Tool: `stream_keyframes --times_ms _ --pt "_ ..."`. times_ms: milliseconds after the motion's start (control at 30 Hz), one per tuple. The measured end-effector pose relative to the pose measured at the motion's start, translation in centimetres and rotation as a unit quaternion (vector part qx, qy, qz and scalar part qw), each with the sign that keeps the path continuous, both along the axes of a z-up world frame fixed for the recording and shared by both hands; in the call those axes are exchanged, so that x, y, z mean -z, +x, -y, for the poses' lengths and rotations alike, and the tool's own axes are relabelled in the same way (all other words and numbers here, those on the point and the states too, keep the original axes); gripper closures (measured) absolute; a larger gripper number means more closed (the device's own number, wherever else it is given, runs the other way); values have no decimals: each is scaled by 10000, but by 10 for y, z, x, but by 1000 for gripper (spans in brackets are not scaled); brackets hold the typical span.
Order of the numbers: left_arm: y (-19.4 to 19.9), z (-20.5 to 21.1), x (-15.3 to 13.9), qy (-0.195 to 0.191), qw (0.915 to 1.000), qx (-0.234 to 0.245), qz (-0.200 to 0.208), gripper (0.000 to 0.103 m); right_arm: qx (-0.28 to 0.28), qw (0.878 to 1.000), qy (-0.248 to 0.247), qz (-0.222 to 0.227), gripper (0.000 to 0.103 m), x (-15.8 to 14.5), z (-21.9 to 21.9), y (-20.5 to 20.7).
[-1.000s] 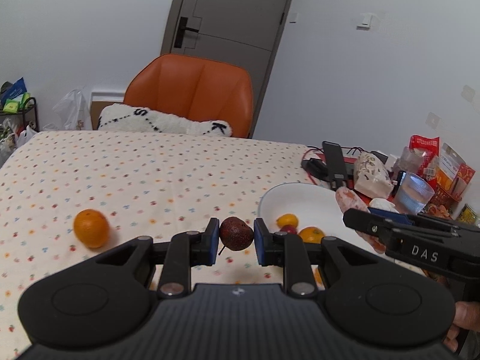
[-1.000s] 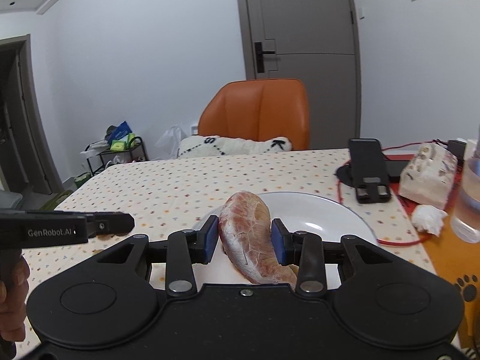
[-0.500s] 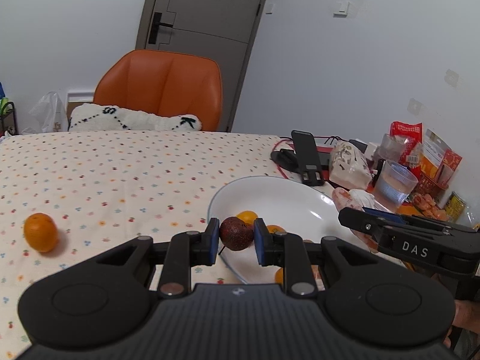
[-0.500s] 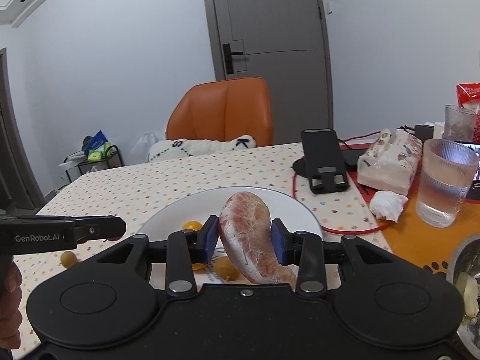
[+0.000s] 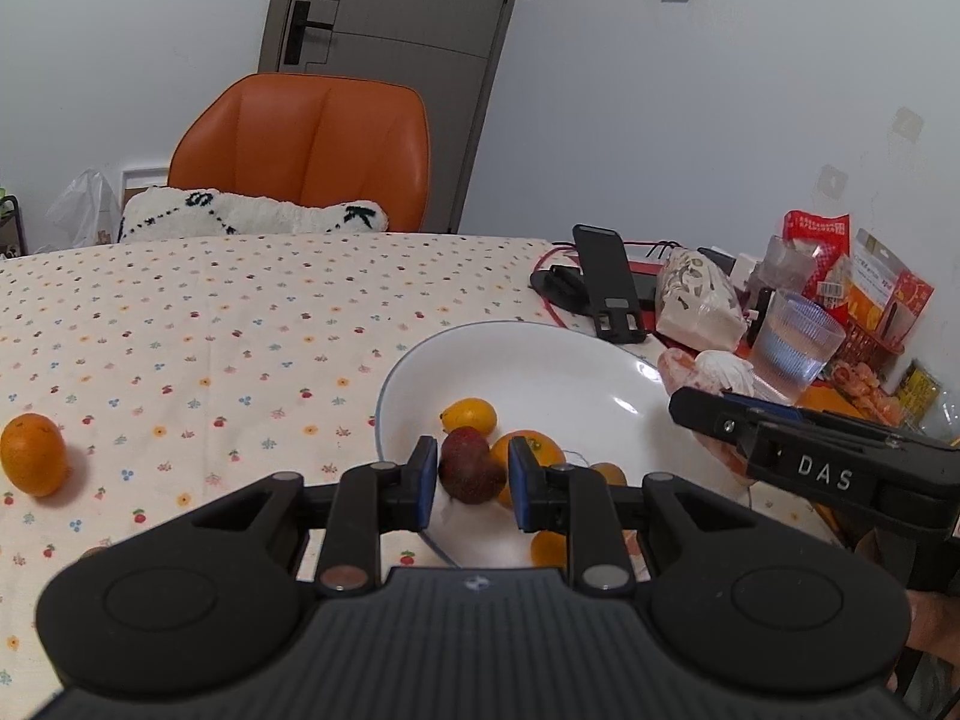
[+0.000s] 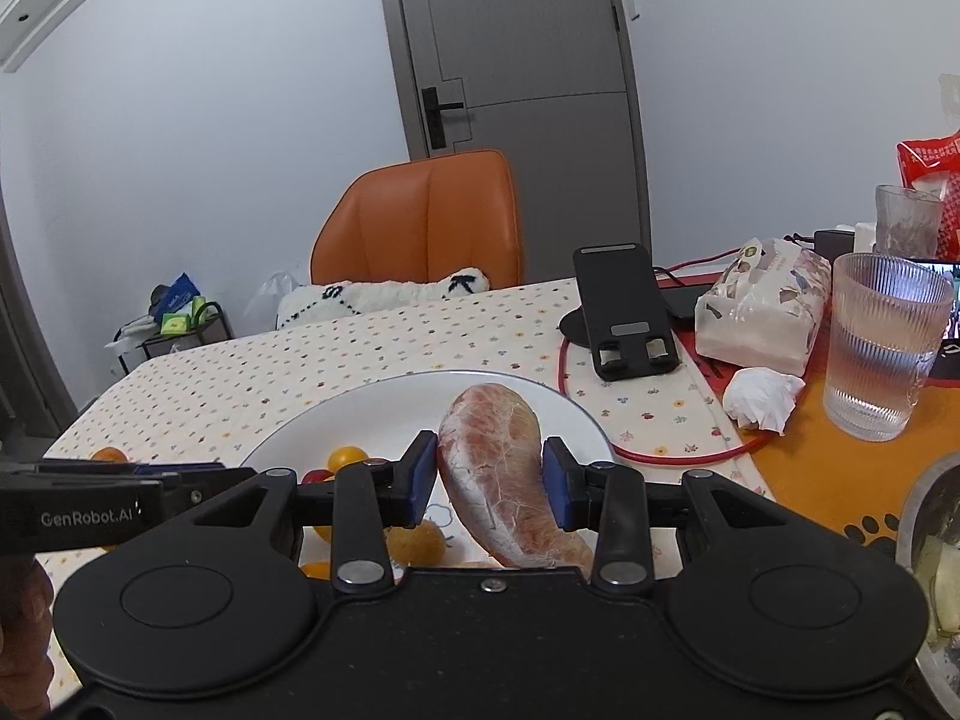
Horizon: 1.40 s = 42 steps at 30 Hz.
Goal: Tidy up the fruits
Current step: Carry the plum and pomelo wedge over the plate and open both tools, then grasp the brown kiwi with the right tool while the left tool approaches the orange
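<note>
My left gripper [image 5: 472, 483] is shut on a small dark red fruit [image 5: 471, 468], held over the near rim of the white plate [image 5: 540, 366]. Inside the plate lie a yellow-orange kumquat [image 5: 469, 415], a mandarin [image 5: 531, 450] and other small orange fruits, partly hidden by the fingers. One orange [image 5: 33, 453] sits alone on the dotted tablecloth at far left. My right gripper [image 6: 489, 480] is shut on a pinkish peeled citrus segment [image 6: 498, 468], above the plate's [image 6: 384, 414] right side. In the left wrist view that gripper [image 5: 684, 405] reaches in from the right.
Beyond the plate stand a black phone stand [image 6: 624, 306], a tissue pack [image 6: 762, 306], a crumpled tissue [image 6: 759, 399] and a ribbed glass of water [image 6: 882, 348]. A red cable [image 6: 678, 456] loops near the rim. Snack bags [image 5: 864, 294] crowd the right; an orange chair [image 5: 306, 144] stands behind.
My left gripper has carried the dark red fruit rightward from over the cloth to over the plate's rim. The right gripper's view has shifted right, still holding the segment above the plate.
</note>
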<state>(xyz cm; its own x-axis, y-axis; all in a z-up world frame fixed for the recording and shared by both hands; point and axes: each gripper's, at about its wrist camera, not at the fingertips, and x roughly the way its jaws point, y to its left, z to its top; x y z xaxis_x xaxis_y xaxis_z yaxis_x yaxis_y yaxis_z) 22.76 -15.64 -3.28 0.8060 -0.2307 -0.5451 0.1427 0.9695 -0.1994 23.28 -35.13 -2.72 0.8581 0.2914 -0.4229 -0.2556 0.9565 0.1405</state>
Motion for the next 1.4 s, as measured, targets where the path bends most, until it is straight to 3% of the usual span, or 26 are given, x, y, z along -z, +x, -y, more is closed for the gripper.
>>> stream_keyframes --times_ms 333,400,467,667,1300,1400 --pt "-9 -18 -3 -19 9996 -296 -31 70 124 9996 137 198 61 -4 2 -9" --pt "-11 -22 -4 -13 9993 -371 -52 63 90 9996 169 185 61 -4 0 -11" --pt "-14 -26 -5 43 9990 -437 -63 45 37 9996 220 150 61 -4 -3 -12" --pt "-27 -42 -7 155 9979 -626 -4 27 -123 9993 335 88 54 0 -14 -19" --pt "-58 -82 -10 183 9940 -1080 72 18 -498 9976 469 70 32 -3 -47 -31" --pt "-63 -92 -10 187 9926 -1200 79 16 -627 9970 433 129 19 -5 -57 -35"
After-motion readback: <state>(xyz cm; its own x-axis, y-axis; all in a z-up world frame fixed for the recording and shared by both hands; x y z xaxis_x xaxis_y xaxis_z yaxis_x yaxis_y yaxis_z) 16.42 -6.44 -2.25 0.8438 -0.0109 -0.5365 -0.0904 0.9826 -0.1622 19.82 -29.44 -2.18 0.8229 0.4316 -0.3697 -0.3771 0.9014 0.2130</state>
